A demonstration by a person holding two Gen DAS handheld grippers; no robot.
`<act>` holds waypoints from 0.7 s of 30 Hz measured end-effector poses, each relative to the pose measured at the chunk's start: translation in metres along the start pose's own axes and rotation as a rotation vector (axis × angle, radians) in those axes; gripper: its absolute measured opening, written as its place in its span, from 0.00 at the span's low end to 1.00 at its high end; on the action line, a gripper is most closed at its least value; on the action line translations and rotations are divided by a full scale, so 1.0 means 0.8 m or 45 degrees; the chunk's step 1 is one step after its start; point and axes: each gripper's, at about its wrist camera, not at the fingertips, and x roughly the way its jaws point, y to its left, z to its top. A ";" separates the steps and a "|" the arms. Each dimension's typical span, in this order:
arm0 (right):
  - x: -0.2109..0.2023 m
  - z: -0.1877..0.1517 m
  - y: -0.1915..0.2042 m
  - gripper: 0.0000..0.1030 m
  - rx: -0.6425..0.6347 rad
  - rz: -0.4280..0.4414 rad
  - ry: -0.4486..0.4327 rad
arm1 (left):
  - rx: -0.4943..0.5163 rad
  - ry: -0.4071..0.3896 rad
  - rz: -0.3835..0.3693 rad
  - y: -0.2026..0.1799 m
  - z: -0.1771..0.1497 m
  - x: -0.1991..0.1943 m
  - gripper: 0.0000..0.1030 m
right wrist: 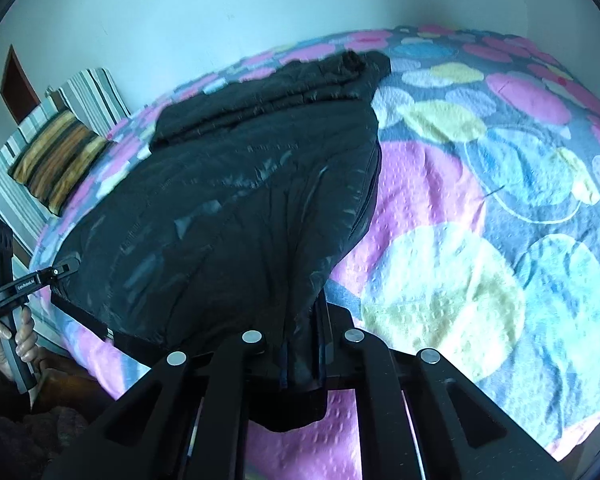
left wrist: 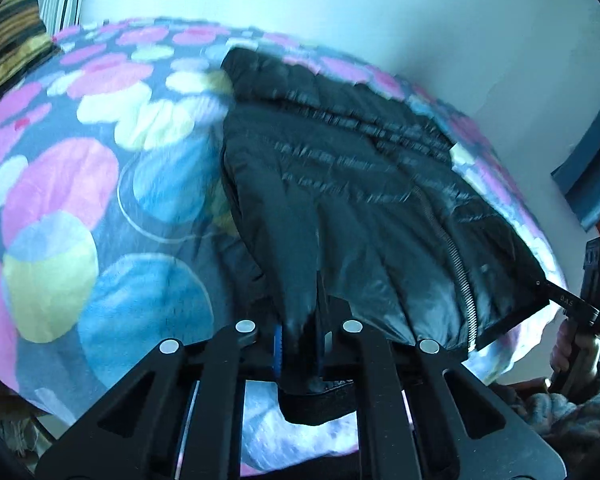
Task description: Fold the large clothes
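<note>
One black puffer jacket (left wrist: pixel 340 184) lay on the bed, hem at the near edge, collar end toward the far edge by the wall (left wrist: pixel 340 8). Upper part looked already doubled over, sleeves tucked on top. Zipper (left wrist: pixel 460 272) ran up from the hem.

Left gripper (left wrist: pixel 300 344) had its fingers pressed together on a bunch of hem fabric, one hem corner. Right gripper (right wrist: pixel 304 356) pinched the other hem corner the same way, fabric gathered between the closed pads. Both corners were held so the hem could travel as one straight edge, likely for lifting it up and over toward the collar. The hem stretched taut between the two grips, sagging little, which kept the fold line even.

The other tool showed at the frame edge in each wrist view, a hand (right wrist: pixel 16 340) wrapped round its handle. Grips sat near the bed's front edge, well apart.

Bedspread (right wrist: pixel 500 200) with big coloured circles was under the jacket, wide bare area to the side. A striped cushion (right wrist: pixel 56 160) sat at the far corner against striped pillows (right wrist: pixel 92 96), well clear of the jacket. Slick shell fabric could slip from the pads.
</note>
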 end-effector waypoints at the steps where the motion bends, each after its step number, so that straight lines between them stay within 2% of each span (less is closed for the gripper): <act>1: -0.008 0.002 0.000 0.08 0.007 0.015 -0.019 | 0.004 -0.019 -0.004 -0.003 0.004 -0.006 0.10; 9: -0.049 0.047 0.012 0.08 0.059 0.143 -0.187 | -0.019 -0.191 -0.049 -0.016 0.065 -0.040 0.09; 14: -0.053 0.086 0.013 0.07 0.083 0.203 -0.249 | -0.034 -0.241 -0.029 -0.012 0.104 -0.035 0.09; 21: -0.046 0.147 0.017 0.07 0.070 0.209 -0.342 | -0.031 -0.277 -0.008 -0.011 0.167 -0.006 0.09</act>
